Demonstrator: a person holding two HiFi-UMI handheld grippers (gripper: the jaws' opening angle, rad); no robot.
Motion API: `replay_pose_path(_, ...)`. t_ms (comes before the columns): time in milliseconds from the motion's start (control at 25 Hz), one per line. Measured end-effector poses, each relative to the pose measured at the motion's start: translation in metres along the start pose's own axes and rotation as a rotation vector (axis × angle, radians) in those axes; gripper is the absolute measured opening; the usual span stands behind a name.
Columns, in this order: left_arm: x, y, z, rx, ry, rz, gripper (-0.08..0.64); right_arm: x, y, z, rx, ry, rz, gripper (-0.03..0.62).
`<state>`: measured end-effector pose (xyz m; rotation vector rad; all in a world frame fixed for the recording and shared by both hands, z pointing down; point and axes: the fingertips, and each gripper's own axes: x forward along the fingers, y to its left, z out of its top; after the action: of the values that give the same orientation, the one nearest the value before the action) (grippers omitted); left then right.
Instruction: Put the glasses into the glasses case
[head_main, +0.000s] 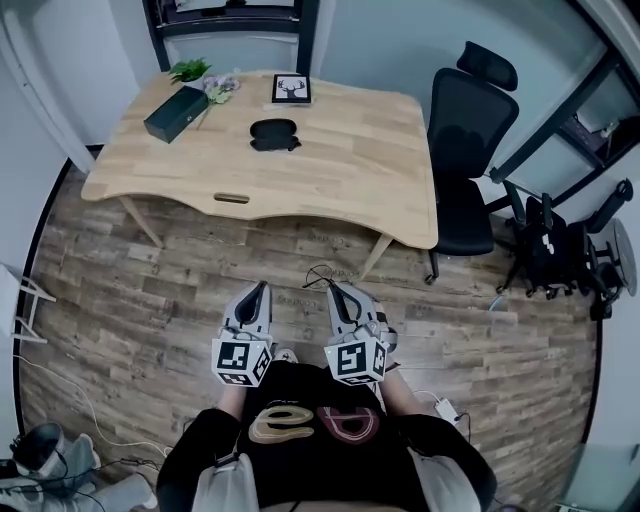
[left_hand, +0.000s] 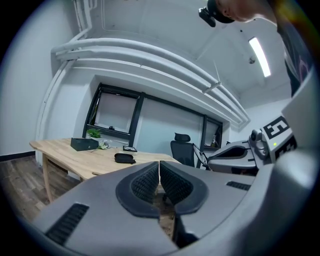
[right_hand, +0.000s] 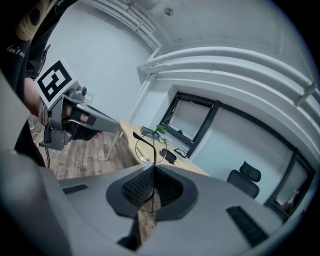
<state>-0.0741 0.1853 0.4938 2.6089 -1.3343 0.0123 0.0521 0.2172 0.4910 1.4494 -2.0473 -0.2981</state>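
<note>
Stands well back from the worktop (head_main: 350, 170), on a wood-plank floor (head_main: 150, 290). Holds the left gripper (head_main: 262, 287) and the right gripper (head_main: 336, 289) side by side, low before the chest, elbows tucked in. Points both ahead toward the worktop, marker cubes nearest the body, the right tipped a little further down than the left.

Has the left jaws pressed pad against pad, with nothing between them. Grips the glasses (right_hand: 144, 140) in the right jaws, closed tight on a thin dark part of the frame. Carries them in mid-air over the floor, a round wire rim and one temple sticking out past the tips, well apart from the worktop.

Near the worktop's middle: the black glasses case (head_main: 274, 134). Toward the far left corner: a dark green box (head_main: 176, 113) and a small plant (head_main: 190, 70). At the far edge: a framed picture (head_main: 291, 89). At the right end: a black office chair (head_main: 468, 150).
</note>
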Motion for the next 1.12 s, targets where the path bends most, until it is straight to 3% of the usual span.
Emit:
replay_pose_path(360, 0.007, 0.016, 0.004, -0.006, 0.004, -0.011, 0.018, 0.015, 0.002, 0.003, 0.005, 0.023, -0.008, 0.012)
replay_pose_path(1120, 0.053, 0.067, 0.008, -0.006, 0.021, 0.115, 0.018, 0.111, -0.008, 0.021, -0.068, -0.046, 0.124, 0.012)
